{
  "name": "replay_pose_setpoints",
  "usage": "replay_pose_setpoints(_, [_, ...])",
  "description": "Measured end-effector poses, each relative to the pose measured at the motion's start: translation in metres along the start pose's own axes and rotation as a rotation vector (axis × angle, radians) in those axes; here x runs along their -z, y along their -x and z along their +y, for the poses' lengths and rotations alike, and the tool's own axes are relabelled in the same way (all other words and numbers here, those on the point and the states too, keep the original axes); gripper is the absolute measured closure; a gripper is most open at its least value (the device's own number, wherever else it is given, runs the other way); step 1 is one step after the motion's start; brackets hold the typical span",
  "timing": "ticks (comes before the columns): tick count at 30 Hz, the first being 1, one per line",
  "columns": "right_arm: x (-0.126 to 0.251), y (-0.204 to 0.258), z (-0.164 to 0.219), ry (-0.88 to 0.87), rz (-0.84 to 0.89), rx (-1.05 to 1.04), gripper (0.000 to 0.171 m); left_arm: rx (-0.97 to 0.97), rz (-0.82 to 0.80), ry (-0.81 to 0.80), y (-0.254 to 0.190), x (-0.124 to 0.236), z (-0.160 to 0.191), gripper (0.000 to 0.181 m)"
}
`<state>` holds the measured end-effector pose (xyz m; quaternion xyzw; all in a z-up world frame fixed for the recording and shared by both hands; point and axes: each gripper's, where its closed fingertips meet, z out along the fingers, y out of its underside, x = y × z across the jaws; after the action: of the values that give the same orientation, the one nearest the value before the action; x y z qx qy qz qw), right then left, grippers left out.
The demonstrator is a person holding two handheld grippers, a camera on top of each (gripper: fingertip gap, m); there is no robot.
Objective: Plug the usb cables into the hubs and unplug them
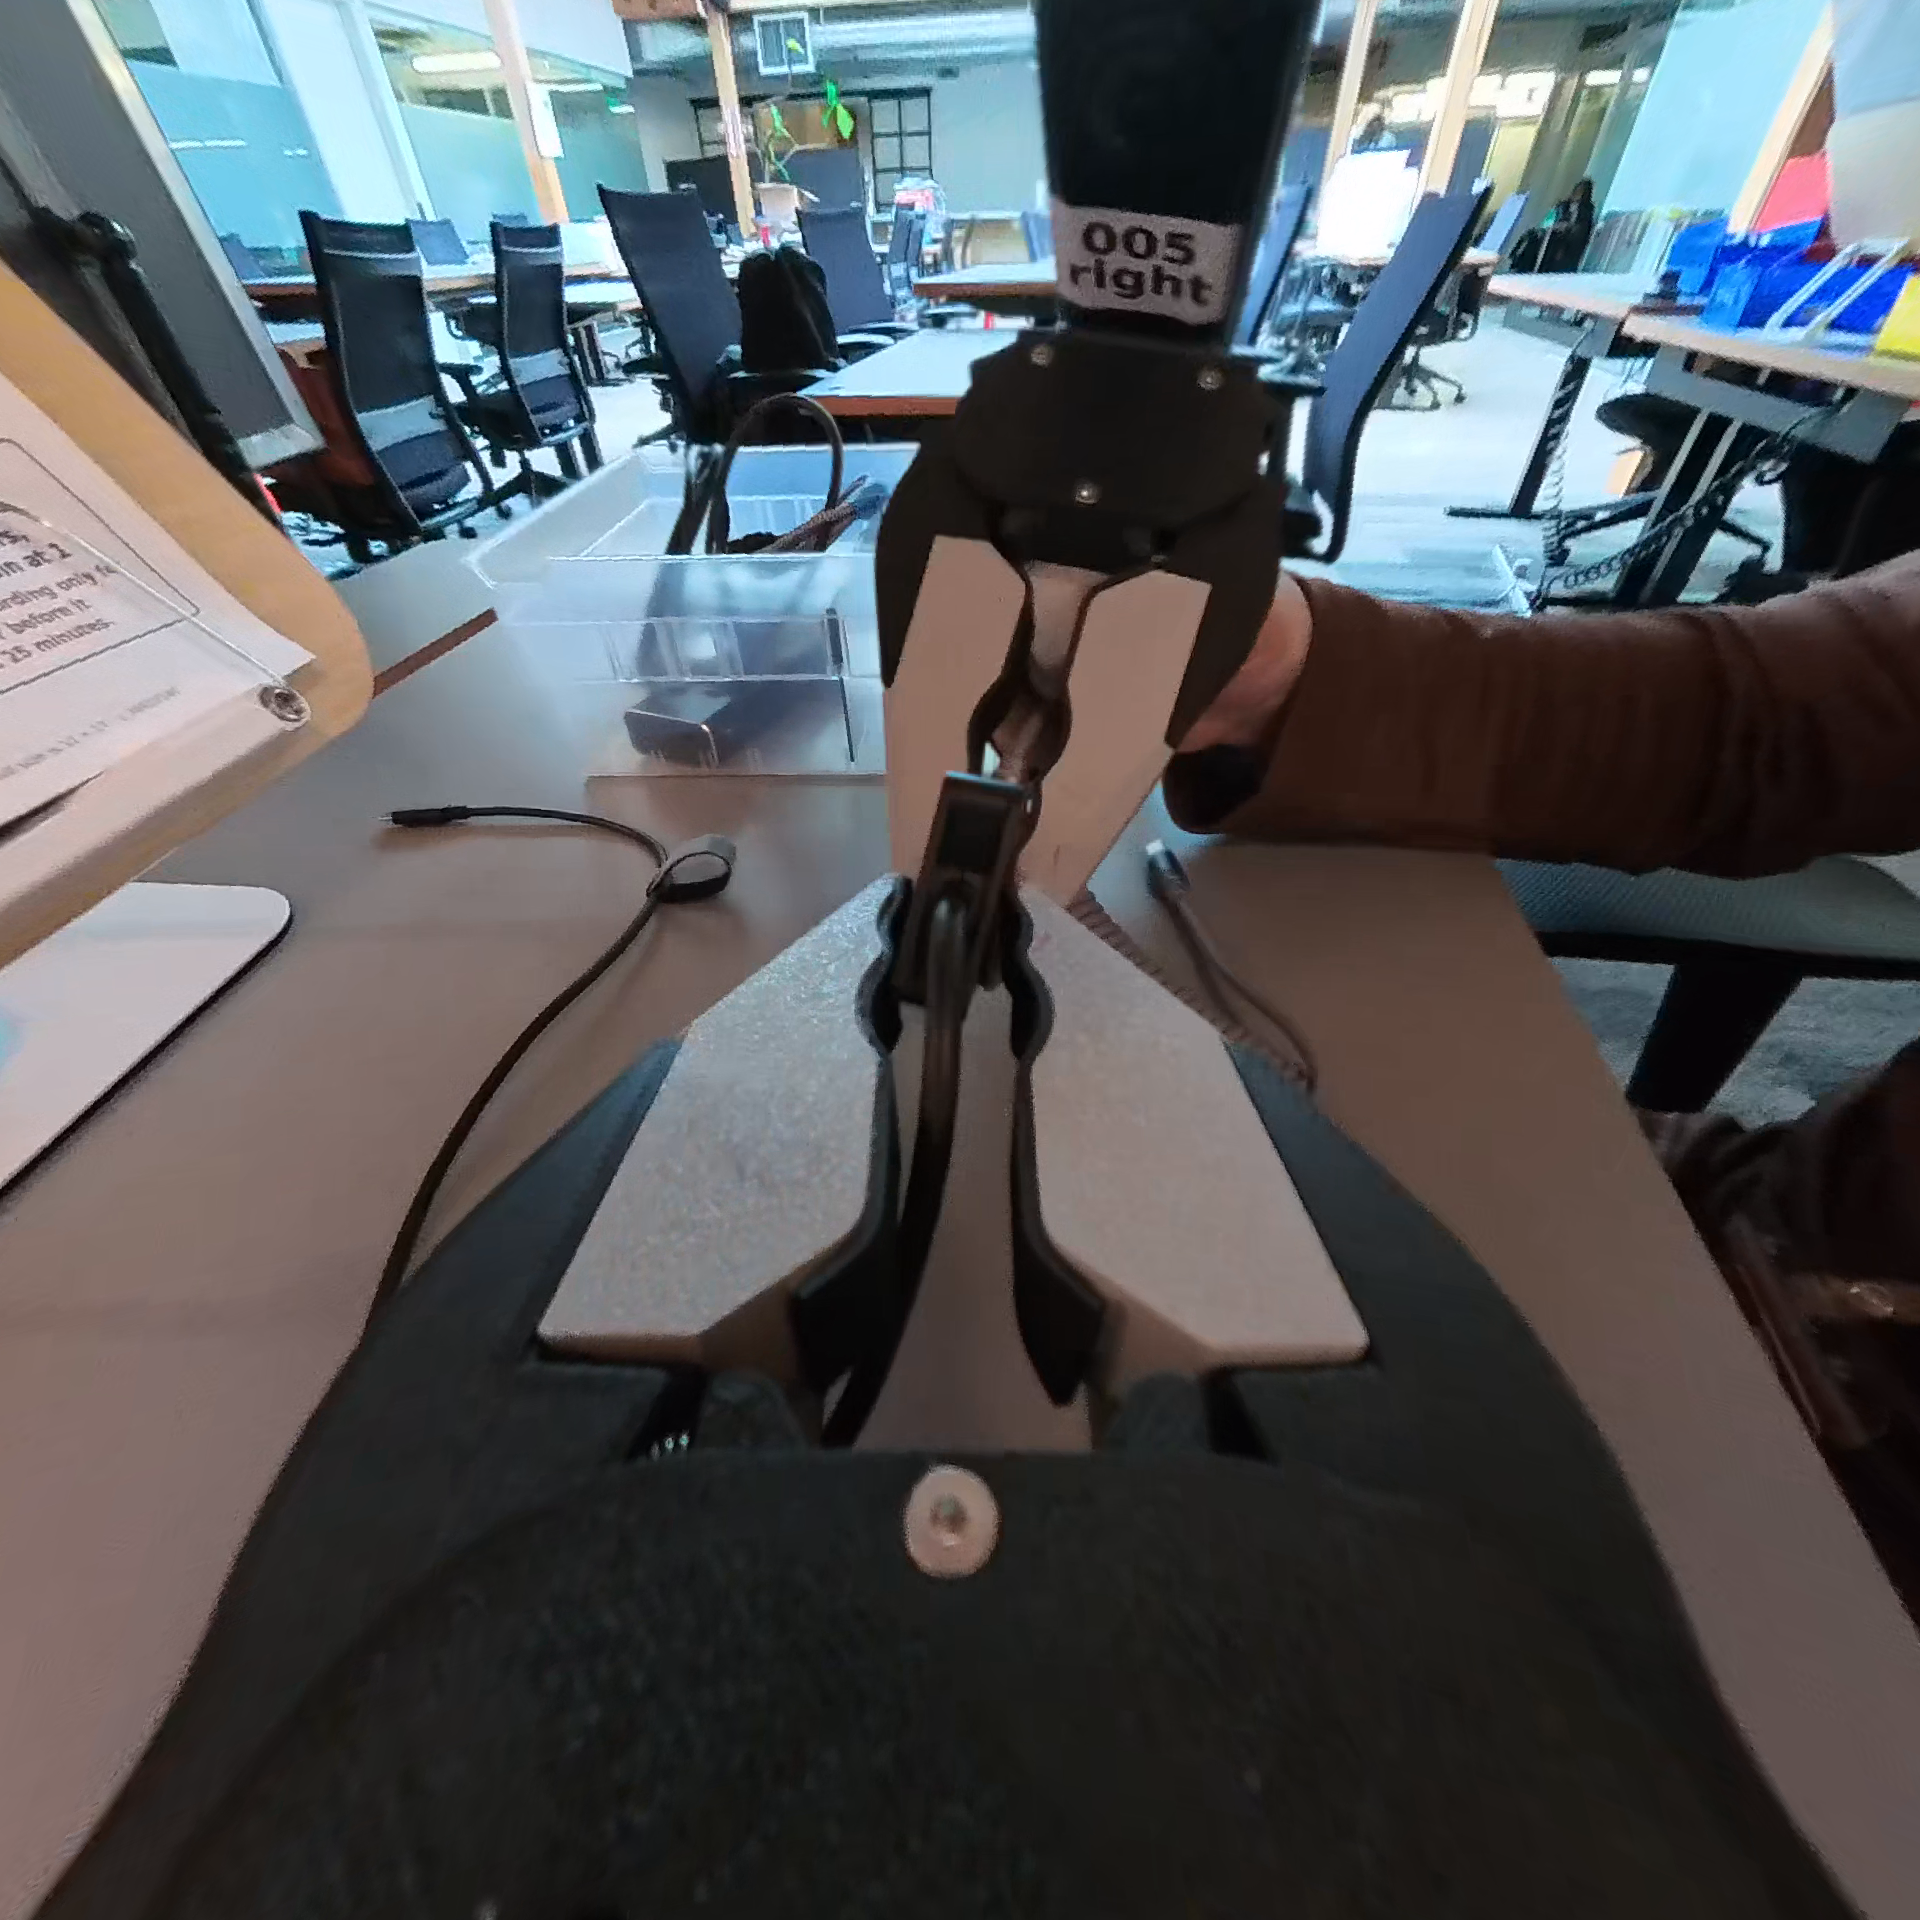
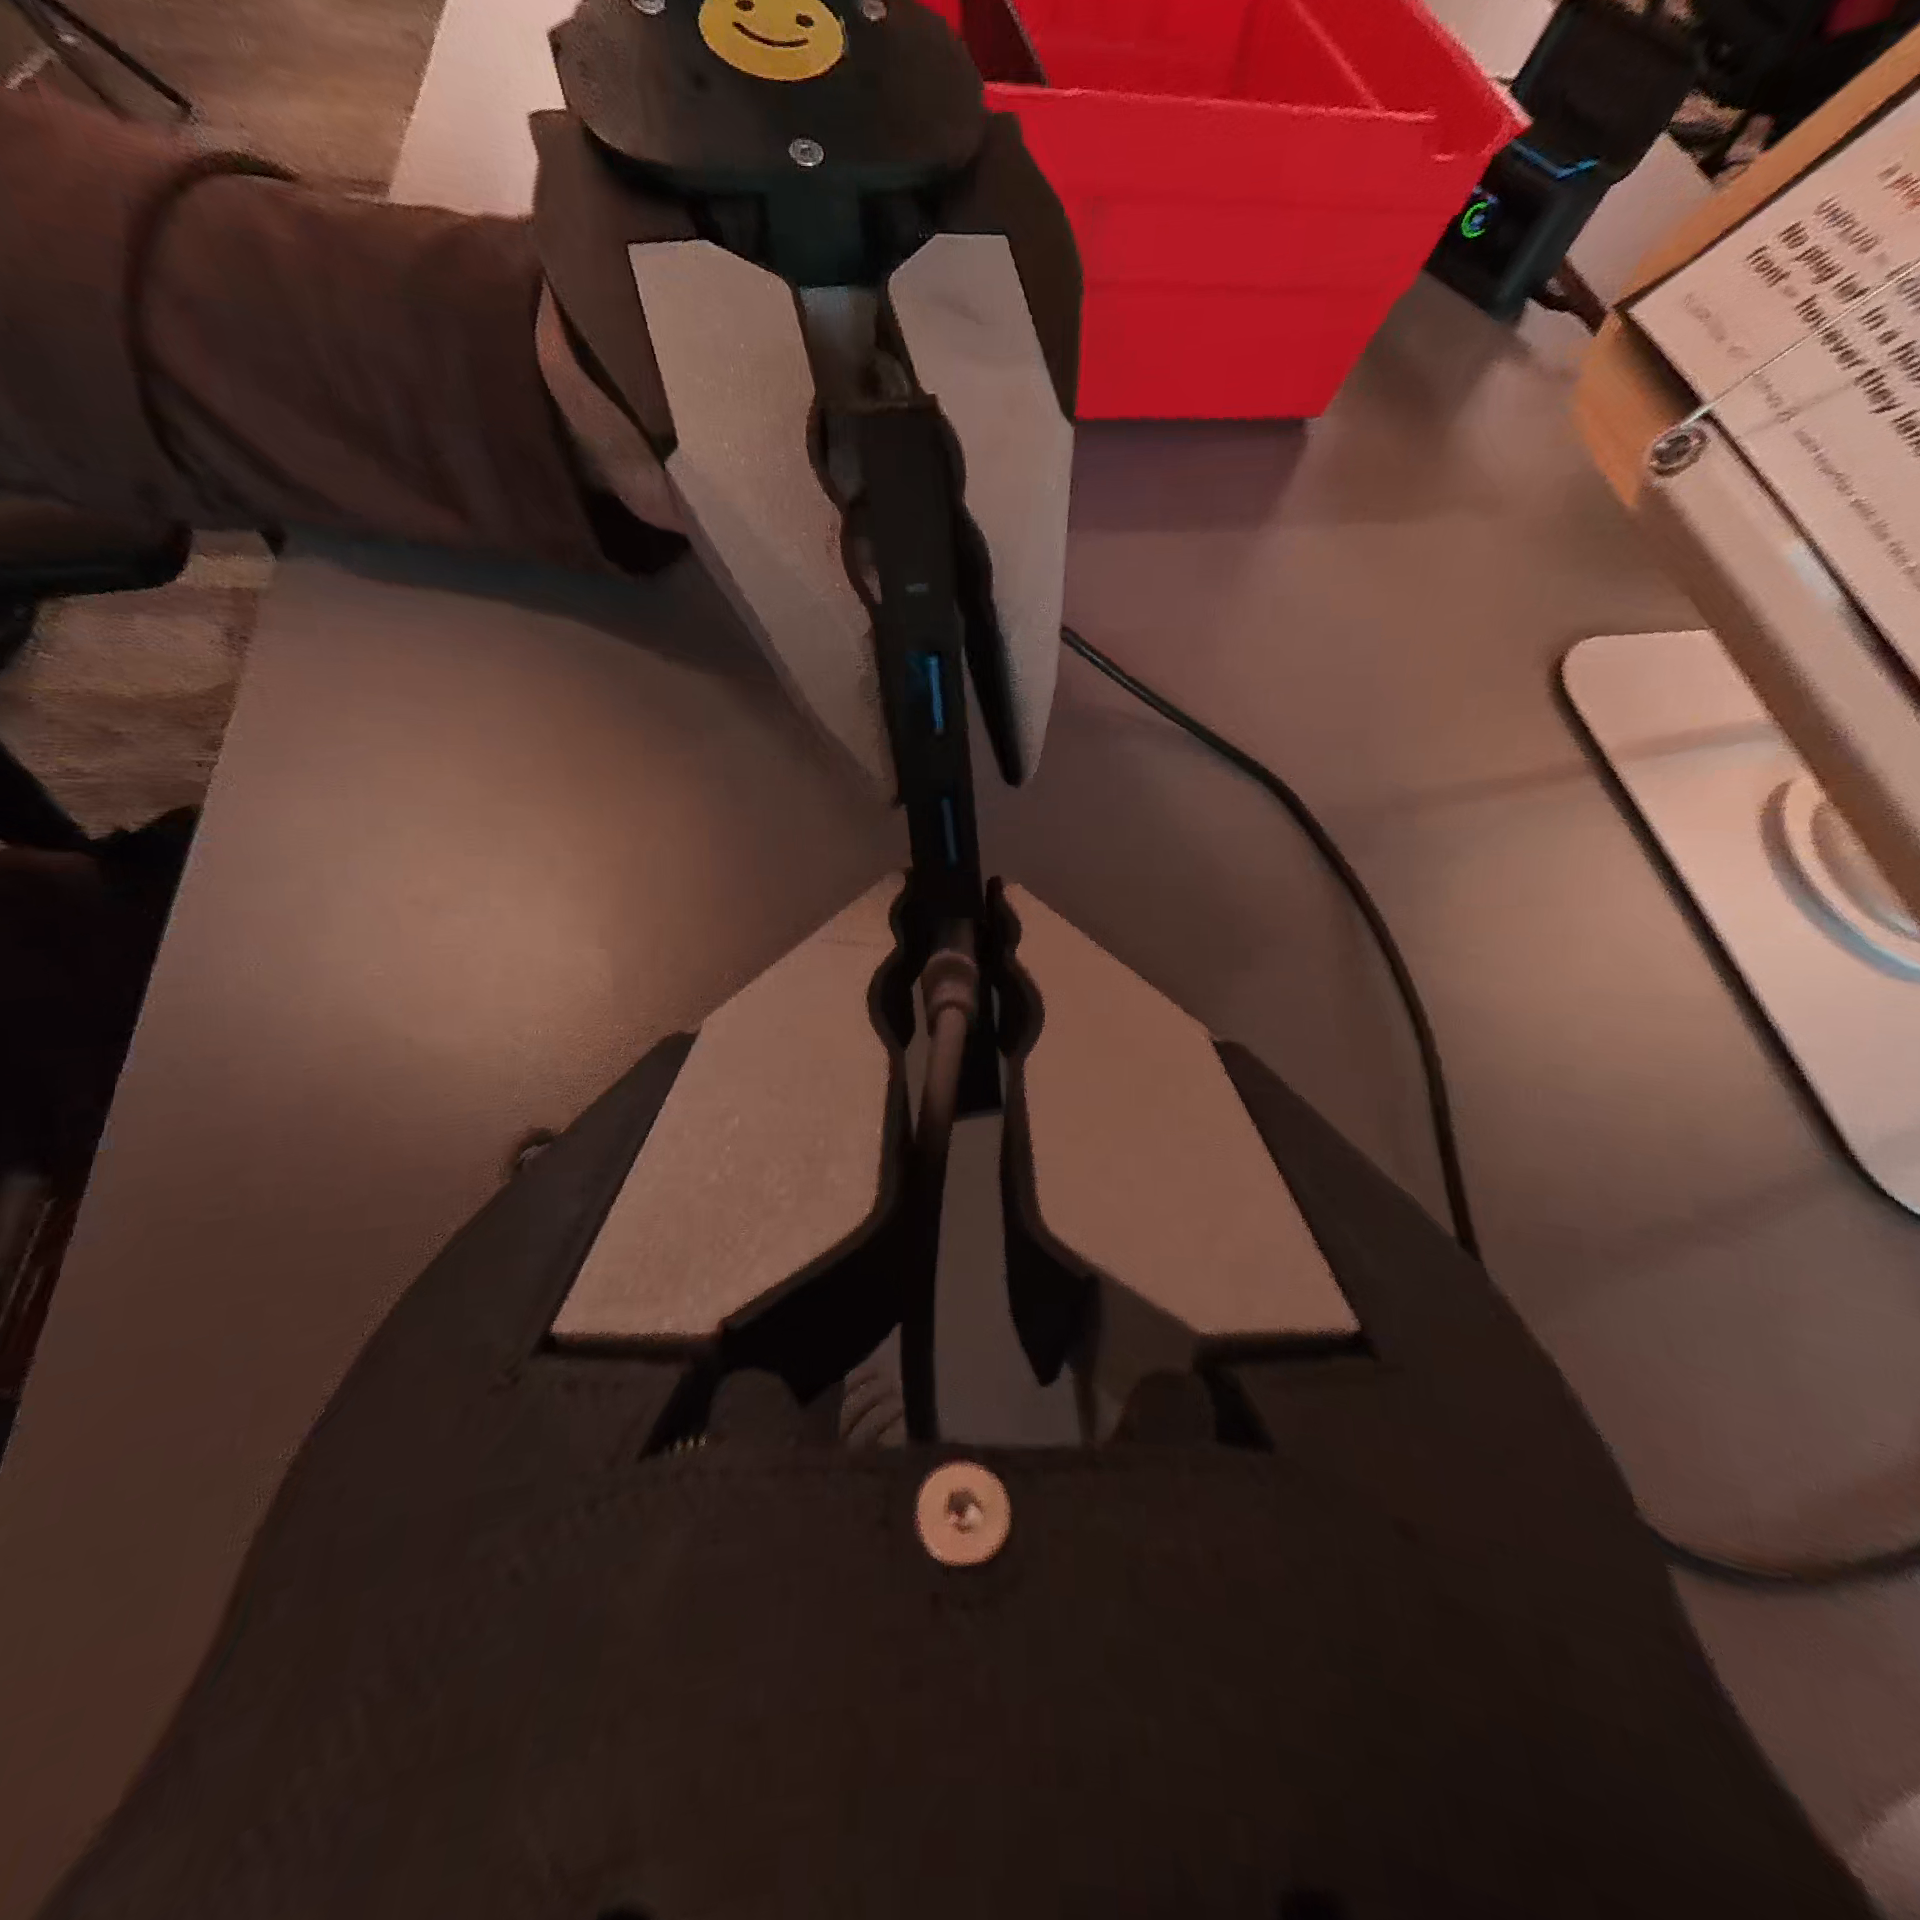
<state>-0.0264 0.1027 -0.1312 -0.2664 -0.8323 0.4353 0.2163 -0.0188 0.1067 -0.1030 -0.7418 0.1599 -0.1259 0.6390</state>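
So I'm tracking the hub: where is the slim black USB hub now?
Held above the table between both grippers: black USB hub clamped by the left gripper, facing the right gripper.

Black grippers (image 1: 951, 935), grey jaws, silver screws, brown sleeves (image 1: 1558, 717).

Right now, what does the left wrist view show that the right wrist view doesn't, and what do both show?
Only the left wrist view shows the clear plastic bin and a loose black cable on the table.

Only the right wrist view shows the red bin and the hub's blue ports.

Both show the left gripper shut on the black hub, the right gripper shut on a cable plug, and the brown table.
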Motion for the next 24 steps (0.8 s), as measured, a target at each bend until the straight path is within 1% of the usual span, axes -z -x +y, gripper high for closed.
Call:
replay_pose_setpoints(1, [0.002, -0.003, -0.002, -0.006, 0.024, 0.001, 0.163, 0.016, 0.004, -0.011, 0.001, 0.002, -0.002, 0.163])
replay_pose_setpoints(4, [0.018, -0.025, -0.009, -0.028, 0.156, -0.011, 0.163, 0.039, -0.064, -0.042, 0.016, 0.013, -0.010, 0.138])
replay_pose_setpoints(5, [0.028, -0.034, -0.014, -0.034, 0.204, -0.025, 0.164, 0.042, -0.102, -0.059, 0.023, 0.019, -0.014, 0.133])
replay_pose_setpoints(6, [0.040, -0.041, -0.023, -0.047, 0.246, -0.041, 0.164, 0.042, -0.139, -0.081, 0.029, 0.025, -0.019, 0.132])
replay_pose_setpoints(9, [0.092, -0.071, -0.060, -0.064, 0.418, -0.043, 0.164, 0.025, -0.245, -0.134, 0.044, 0.042, -0.034, 0.132])
replay_pose_setpoints(10, [0.113, -0.084, -0.076, -0.062, 0.484, -0.022, 0.164, 0.024, -0.287, -0.139, 0.050, 0.047, -0.035, 0.135])
replay_pose_setpoints(12, [0.156, -0.117, -0.108, -0.022, 0.612, 0.041, 0.164, 0.038, -0.340, -0.118, 0.059, 0.052, -0.031, 0.146])
replay_pose_setpoints(14, [0.198, -0.157, -0.141, 0.019, 0.725, 0.087, 0.164, 0.055, -0.327, -0.110, 0.059, 0.050, -0.028, 0.149])
replay_pose_setpoints(16, [0.233, -0.188, -0.178, -0.005, 0.792, 0.077, 0.164, 0.071, -0.330, -0.083, 0.061, 0.047, -0.021, 0.152])
replay_pose_setpoints(18, [0.269, -0.207, -0.214, -0.046, 0.866, 0.091, 0.164, 0.079, -0.331, -0.051, 0.063, 0.044, -0.015, 0.152])
replay_pose_setpoints(20, [0.302, -0.216, -0.243, -0.091, 0.933, 0.122, 0.164, 0.093, -0.324, -0.036, 0.063, 0.043, -0.012, 0.152])
replay_pose_setpoints(22, [0.329, -0.220, -0.254, -0.117, 0.964, 0.118, 0.164, 0.100, -0.318, -0.035, 0.062, 0.043, -0.012, 0.152])
replay_pose_setpoints(24, [0.354, -0.226, -0.253, -0.131, 0.997, 0.097, 0.164, 0.102, -0.313, -0.027, 0.061, 0.043, -0.012, 0.152])
